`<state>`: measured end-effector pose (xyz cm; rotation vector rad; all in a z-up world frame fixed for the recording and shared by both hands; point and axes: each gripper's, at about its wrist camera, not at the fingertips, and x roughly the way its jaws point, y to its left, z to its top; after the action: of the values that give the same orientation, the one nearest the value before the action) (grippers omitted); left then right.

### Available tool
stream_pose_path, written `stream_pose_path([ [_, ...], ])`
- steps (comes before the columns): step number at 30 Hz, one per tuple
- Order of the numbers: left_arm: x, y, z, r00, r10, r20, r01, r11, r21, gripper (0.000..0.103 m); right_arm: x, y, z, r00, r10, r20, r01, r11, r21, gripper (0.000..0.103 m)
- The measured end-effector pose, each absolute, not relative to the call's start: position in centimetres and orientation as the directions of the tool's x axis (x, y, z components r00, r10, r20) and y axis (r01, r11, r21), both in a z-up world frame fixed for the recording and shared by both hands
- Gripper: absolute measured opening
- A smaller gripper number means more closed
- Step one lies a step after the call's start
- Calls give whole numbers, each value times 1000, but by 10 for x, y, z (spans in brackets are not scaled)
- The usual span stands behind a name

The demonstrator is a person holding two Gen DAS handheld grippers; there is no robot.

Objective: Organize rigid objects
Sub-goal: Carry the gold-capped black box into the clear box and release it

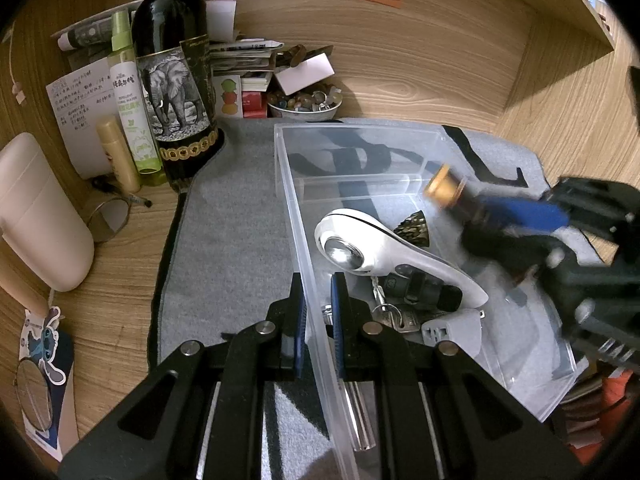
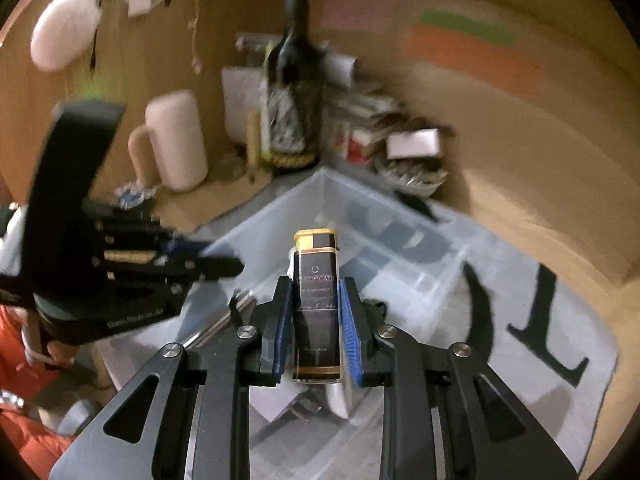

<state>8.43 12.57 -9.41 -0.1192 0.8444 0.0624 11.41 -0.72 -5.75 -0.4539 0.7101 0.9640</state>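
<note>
A clear plastic box sits on a grey mat. My left gripper is shut on the box's near left wall. Inside lie a white handheld device, keys, a black fob, a grey plug and a small dark cone. My right gripper is shut on a black lighter with a gold top and holds it above the box. In the left wrist view the lighter and right gripper hover over the box's right side.
A dark wine bottle, a green spray bottle, a beige tube, a pink mug, paper stacks and a bowl of small stones crowd the back left. Wooden walls enclose the desk. Round glasses lie left of the mat.
</note>
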Motion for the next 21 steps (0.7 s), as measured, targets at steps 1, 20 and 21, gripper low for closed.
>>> stream_pose_path([
  [1, 84, 125, -94, 663, 9, -749, -102, 992, -79, 11, 114, -3, -61, 363, 572, -736, -869, 492, -47, 21],
  [20, 83, 123, -93, 659, 14, -752, -102, 992, -70, 11, 122, -24, -49, 391, 568, -724, -835, 549, -20, 32],
  [21, 83, 123, -93, 658, 14, -752, -102, 992, -71, 11, 122, -27, -47, 400, 570, -718, -831, 556, -21, 38],
])
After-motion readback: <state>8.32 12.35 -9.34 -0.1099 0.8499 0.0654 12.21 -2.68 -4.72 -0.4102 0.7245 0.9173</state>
